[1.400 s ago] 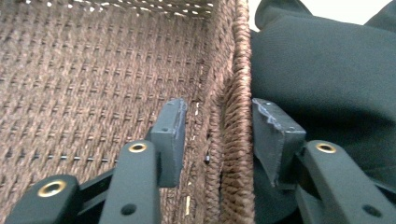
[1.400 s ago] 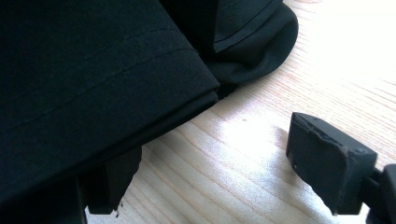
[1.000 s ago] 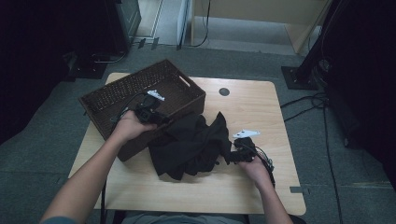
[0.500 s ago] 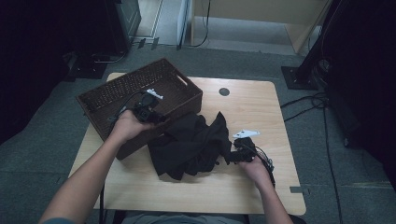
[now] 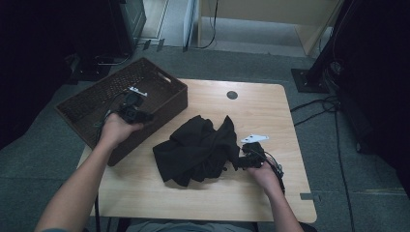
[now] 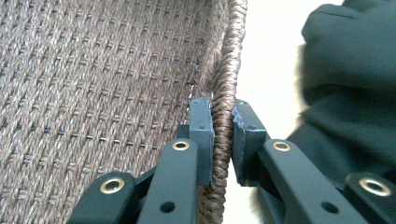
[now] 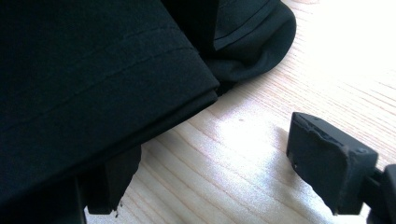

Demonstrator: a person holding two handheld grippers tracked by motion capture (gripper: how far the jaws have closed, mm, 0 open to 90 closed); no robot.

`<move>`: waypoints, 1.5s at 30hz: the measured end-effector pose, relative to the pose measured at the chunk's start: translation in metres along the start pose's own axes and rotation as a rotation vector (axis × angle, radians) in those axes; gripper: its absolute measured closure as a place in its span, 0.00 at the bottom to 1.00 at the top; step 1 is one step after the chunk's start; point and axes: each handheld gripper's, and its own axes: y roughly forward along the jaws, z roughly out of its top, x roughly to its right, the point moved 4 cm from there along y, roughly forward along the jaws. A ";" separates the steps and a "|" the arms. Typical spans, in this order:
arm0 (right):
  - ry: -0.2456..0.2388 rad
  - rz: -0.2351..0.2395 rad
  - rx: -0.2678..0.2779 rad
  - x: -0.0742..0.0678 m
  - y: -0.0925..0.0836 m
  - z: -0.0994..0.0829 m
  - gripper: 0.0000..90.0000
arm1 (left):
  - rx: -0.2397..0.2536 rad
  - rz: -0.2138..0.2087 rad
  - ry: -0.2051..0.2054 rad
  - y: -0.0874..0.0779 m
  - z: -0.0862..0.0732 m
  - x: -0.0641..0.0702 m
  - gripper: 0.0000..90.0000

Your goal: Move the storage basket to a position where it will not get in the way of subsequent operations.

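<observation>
Pale wood grain of the table point(image 5: 145, 193) runs under everything, lit brightly in both gripper views and dim from above. Nearest the person, the right gripper point(image 5: 238, 162) sits low on the table at the right edge of a crumpled black garment point(image 5: 198, 150); in the right gripper view its jaws stand wide apart, the far pad point(image 7: 327, 158) resting bare on the wood and the other tucked beneath a folded edge of the garment point(image 7: 93, 74), so the cloth lies over one jaw rather than being pinched, and whether that pad touches the fabric is hard to judge in the shadow. The garment is heaped at the middle of the table, just beside the basket. Farther off to the left, the left gripper point(image 5: 145, 116) reaches over the near wall of the brown woven basket point(image 5: 104, 94); its own view shows the jaws clenched on the braided rim point(image 6: 223, 135), one pad inside against the weave and one outside, the jaws having just been closing on it. The basket stands at the table's far left corner, overhanging the edge
</observation>
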 end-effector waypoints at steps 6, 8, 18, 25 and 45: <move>-0.001 -0.003 0.001 0.000 0.000 0.000 0.20 | 0.024 0.079 -0.099 -0.014 -0.012 -0.035 0.90; -0.001 -0.003 0.001 0.000 0.000 0.000 0.20 | 0.034 0.099 -0.130 -0.018 -0.015 -0.045 0.90; 0.001 -0.001 0.004 -0.001 0.000 0.000 0.20 | 0.079 0.161 -0.231 -0.017 -0.004 -0.088 0.91; -0.005 0.000 0.004 0.001 0.000 0.000 0.20 | 0.089 0.187 -0.258 0.001 0.024 -0.100 0.87; -0.001 0.000 0.010 -0.003 0.001 0.000 0.21 | 0.119 0.152 -0.265 0.005 0.037 -0.121 0.81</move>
